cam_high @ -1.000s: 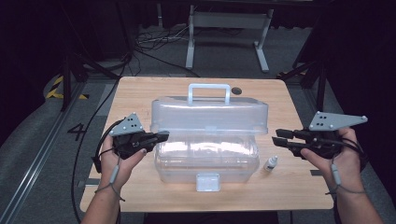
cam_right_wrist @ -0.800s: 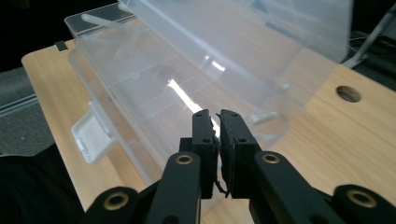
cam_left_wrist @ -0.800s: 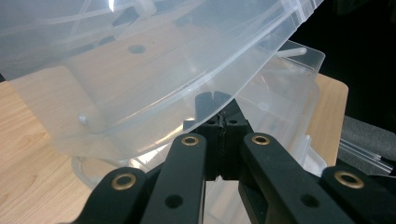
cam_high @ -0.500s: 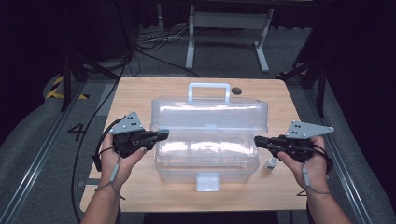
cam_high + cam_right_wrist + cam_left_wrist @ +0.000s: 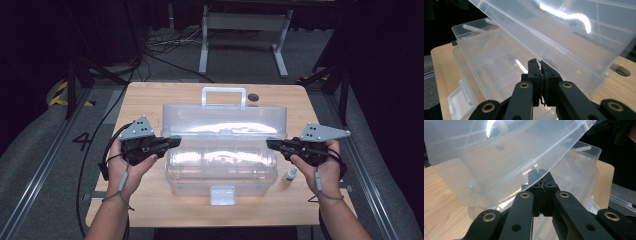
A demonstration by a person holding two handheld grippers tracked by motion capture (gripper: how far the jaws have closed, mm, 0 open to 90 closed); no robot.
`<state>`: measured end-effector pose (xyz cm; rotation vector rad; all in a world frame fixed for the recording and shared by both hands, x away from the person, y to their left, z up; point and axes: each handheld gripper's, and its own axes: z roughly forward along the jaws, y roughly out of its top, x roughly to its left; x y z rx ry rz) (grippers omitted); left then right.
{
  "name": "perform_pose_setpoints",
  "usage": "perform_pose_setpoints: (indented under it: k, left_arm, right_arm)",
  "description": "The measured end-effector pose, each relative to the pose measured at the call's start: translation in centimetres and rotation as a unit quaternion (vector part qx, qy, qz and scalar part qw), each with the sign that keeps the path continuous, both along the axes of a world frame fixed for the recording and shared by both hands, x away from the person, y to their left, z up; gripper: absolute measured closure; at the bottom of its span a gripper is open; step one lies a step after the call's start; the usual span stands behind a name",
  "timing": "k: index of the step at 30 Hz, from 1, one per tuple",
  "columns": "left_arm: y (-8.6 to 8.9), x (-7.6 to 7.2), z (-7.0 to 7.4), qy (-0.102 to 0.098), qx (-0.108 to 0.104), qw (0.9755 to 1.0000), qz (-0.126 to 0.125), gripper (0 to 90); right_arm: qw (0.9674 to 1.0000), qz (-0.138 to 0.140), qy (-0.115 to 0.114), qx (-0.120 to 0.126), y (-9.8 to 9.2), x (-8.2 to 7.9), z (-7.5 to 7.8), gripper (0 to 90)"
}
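Note:
A clear plastic toolbox stands mid-table with its base (image 5: 220,170) toward me and its lid (image 5: 225,120) raised and tilted over it. My left gripper (image 5: 176,140) is at the lid's left end. In the left gripper view its jaws (image 5: 541,173) are pressed together on the lid's rim (image 5: 499,152), above the base (image 5: 579,167). My right gripper (image 5: 270,143) is at the lid's right end. It (image 5: 539,63) is shut, tips up against the lid's lower rim (image 5: 574,37) over the base (image 5: 486,57); I cannot tell if it pinches the rim.
A small white bottle (image 5: 290,175) lies on the table right of the box, under my right hand. The lid's handle (image 5: 223,92) points to the far side, beside a dark round spot (image 5: 253,97) in the tabletop. The front latch (image 5: 222,195) hangs loose. Cables and a stand lie on the floor beyond.
My right gripper has moved left and slightly down, from off the table's right side to the lid's right end. The left gripper and the lid have stayed put.

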<state>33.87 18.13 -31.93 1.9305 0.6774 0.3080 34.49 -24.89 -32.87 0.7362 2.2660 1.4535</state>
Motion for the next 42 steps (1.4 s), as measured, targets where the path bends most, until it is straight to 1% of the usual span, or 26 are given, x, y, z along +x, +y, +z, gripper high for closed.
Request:
perform_pose_setpoints:
  k: [2, 7, 11, 16, 19, 22, 24, 25, 28, 30, 31, 34, 38, 42]
  left_arm:
    - [0.0, 0.1, 0.1, -0.001, 0.0, 1.0, 0.002, 88.4]
    - [0.1, 0.6, 0.3, -0.001, -0.012, 0.9999, 0.001, 88.4]
    - [0.0, 0.8, 0.7, -0.005, -0.002, 1.0, 0.004, 88.3]
    - [0.0, 1.2, 1.0, -0.009, -0.004, 0.9999, 0.01, 88.4]
    - [-0.1, 1.3, 1.2, -0.011, -0.002, 0.9999, 0.011, 88.4]
    - [-0.1, 1.5, 1.2, -0.014, -0.006, 0.9998, 0.012, 88.1]
    - [0.0, 1.7, 1.2, -0.014, -0.015, 0.9997, 0.012, 88.0]
    - [0.0, 1.8, 1.2, -0.014, -0.017, 0.9997, 0.011, 88.1]
    - [0.1, 2.0, 1.4, -0.014, -0.012, 0.9997, 0.018, 87.9]
    - [0.1, 2.2, 1.4, -0.014, -0.014, 0.9996, 0.021, 87.8]
    - [0.2, 2.2, 1.4, -0.011, -0.016, 0.9995, 0.024, 88.0]
    - [0.1, 2.3, 1.6, -0.011, -0.017, 0.9994, 0.029, 88.0]
    - [0.0, 2.6, 1.8, -0.015, -0.011, 0.9992, 0.035, 88.5]
    - [0.0, 2.8, 2.0, -0.015, -0.008, 0.9992, 0.037, 88.6]
  right_arm:
    - [1.0, -0.001, -0.001, 0.0, 0.0, 0.1, 0.1, 86.3]
    - [0.9999, -0.009, -0.005, 0.005, -0.2, 0.4, 0.6, 85.3]
    - [0.9998, -0.017, -0.009, 0.006, -0.3, 0.6, 0.8, 83.0]
    - [0.9995, -0.025, -0.01, 0.015, -0.3, 1.1, 1.0, 82.2]
    - [0.9994, -0.027, -0.011, 0.016, -0.3, 1.2, 1.1, 82.1]
    - [0.9992, -0.033, -0.016, 0.017, -0.2, 1.4, 1.3, 82.0]
    - [0.9991, -0.035, -0.017, 0.018, -0.2, 1.5, 1.3, 82.0]
    - [0.999, -0.037, -0.018, 0.018, -0.1, 1.5, 1.4, 82.0]
    - [0.9987, -0.04, -0.021, 0.021, -0.1, 1.7, 1.5, 81.7]
    - [0.9986, -0.042, -0.024, 0.022, -0.1, 1.8, 1.5, 80.8]
    - [0.9985, -0.043, -0.024, 0.022, -0.1, 1.8, 1.6, 80.3]
    - [0.9985, -0.044, -0.024, 0.022, -0.1, 2.0, 1.6, 78.8]
    - [0.9984, -0.048, -0.022, 0.02, -0.1, 2.3, 1.6, 77.2]
    - [0.9988, -0.042, -0.018, 0.02, -0.1, 2.1, 1.6, 74.7]
